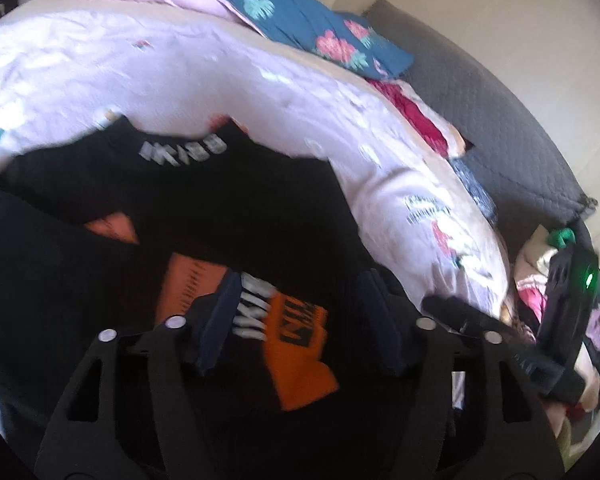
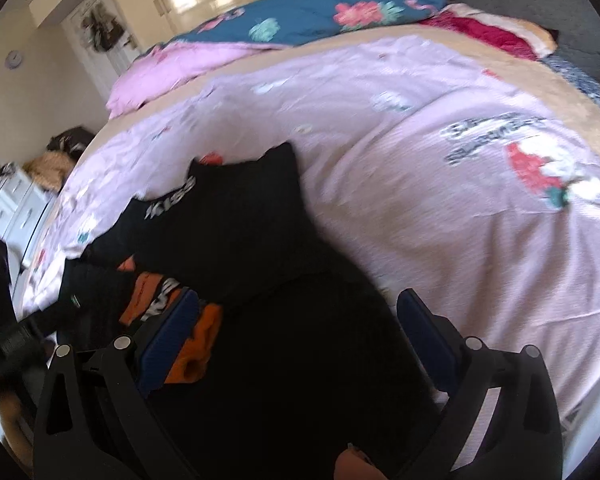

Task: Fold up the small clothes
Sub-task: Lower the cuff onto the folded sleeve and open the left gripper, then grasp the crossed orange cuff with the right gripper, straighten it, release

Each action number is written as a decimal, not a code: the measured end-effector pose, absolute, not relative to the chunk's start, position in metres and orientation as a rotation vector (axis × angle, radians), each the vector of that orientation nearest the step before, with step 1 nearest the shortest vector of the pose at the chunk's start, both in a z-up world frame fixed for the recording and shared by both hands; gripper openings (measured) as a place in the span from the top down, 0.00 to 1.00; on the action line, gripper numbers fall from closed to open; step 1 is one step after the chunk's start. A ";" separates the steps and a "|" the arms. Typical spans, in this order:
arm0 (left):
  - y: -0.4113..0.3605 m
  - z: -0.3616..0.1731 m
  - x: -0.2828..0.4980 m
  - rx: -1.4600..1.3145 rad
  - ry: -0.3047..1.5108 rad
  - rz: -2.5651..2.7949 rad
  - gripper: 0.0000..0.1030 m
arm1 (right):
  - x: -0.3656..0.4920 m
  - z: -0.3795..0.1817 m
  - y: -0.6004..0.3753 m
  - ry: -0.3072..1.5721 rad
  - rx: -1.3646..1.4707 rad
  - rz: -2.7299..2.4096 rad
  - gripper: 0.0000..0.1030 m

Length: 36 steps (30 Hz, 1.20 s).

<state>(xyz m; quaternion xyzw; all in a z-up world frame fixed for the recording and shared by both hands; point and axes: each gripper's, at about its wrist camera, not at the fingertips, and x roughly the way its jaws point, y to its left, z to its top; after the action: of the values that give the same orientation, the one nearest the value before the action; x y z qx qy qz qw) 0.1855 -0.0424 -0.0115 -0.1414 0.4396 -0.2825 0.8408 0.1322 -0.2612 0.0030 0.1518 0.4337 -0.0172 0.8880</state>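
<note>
Black-and-orange shirt (image 1: 228,216) on pink bedspread (image 1: 180,72) | soft, light, floppy; pinch hem corners | left gripper (image 1: 300,320), right gripper (image 2: 296,332) both spread apart over shirt

The left gripper (image 1: 300,320) was matte black plastic, its two linkage arms pierced by slotted cut-outs and pinned with round silver screw heads. Its fingers (image 1: 220,320) wore dark navy pads. The right gripper (image 2: 296,340) was built the same way: black arms, silver pivot screws, and brighter blue pads on the fingers (image 2: 168,340). From the left wrist view, the right gripper's black body (image 1: 568,300) carried a small glowing green light.
</note>
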 end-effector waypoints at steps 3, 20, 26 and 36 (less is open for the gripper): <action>-0.020 0.000 0.192 -0.265 0.883 -0.517 0.27 | 0.141 -0.006 -0.235 0.929 0.263 0.041 0.05; 0.114 0.030 0.202 -0.317 0.742 -0.103 0.09 | 0.157 -0.021 -0.157 0.893 0.141 0.230 0.93; 0.154 0.037 0.196 -0.396 0.708 -0.026 0.09 | 0.160 0.038 -0.149 0.750 0.055 0.336 0.93; 0.149 0.044 0.194 -0.349 0.692 -0.022 0.09 | 0.180 0.102 -0.165 0.625 -0.075 0.309 0.93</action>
<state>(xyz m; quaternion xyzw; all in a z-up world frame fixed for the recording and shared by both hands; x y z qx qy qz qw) 0.1942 0.1492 0.0443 -0.1704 0.3374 -0.0105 0.9258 0.1802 -0.1654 0.1022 -0.0369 0.3059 0.1511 0.9393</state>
